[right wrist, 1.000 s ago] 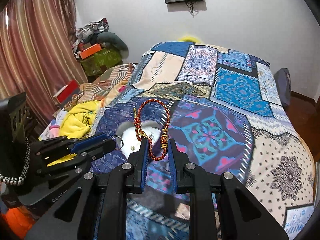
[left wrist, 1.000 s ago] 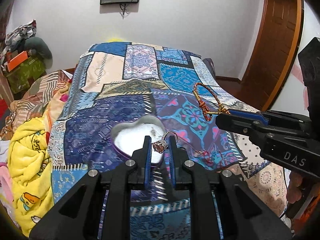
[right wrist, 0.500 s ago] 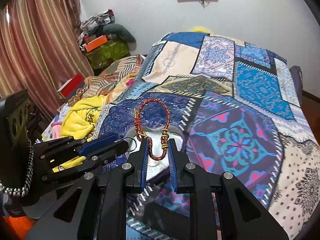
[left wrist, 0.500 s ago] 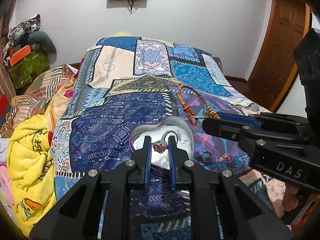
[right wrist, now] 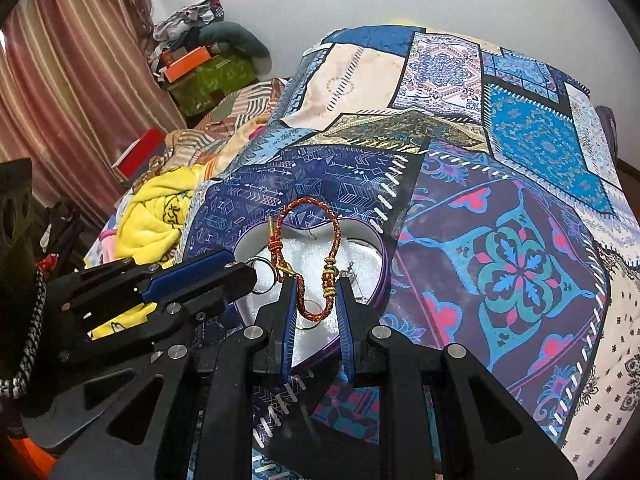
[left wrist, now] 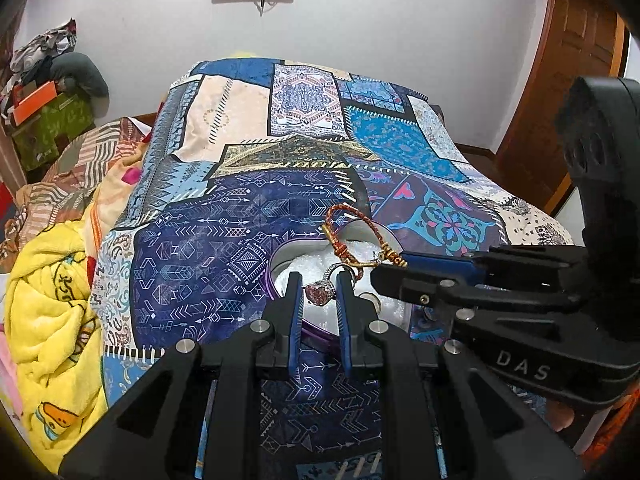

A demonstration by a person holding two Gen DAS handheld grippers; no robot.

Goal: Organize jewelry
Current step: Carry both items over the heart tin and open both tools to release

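Observation:
A heart-shaped tin (left wrist: 280,262) with a white lining and purple rim lies on the patchwork bedspread; it also shows in the right wrist view (right wrist: 372,248). My left gripper (left wrist: 319,285) is shut on a silver ring with a pink stone (left wrist: 320,292), held over the tin. My right gripper (right wrist: 317,285) is shut on a red and gold braided bracelet (right wrist: 310,216), whose loop stands up over the tin. The bracelet (left wrist: 348,236) and the right gripper's fingers (left wrist: 436,266) also show in the left wrist view, just right of the ring.
The patchwork bedspread (left wrist: 248,216) covers the bed. A yellow blanket (left wrist: 52,320) lies bunched at the left edge. Boxes and clothes (right wrist: 200,60) are piled by the curtain. A wooden door (left wrist: 560,72) stands at the right.
Both grippers have moved in over the heart-shaped tin, carrying the ring and the bracelet. The tin now sits directly under both sets of fingertips.

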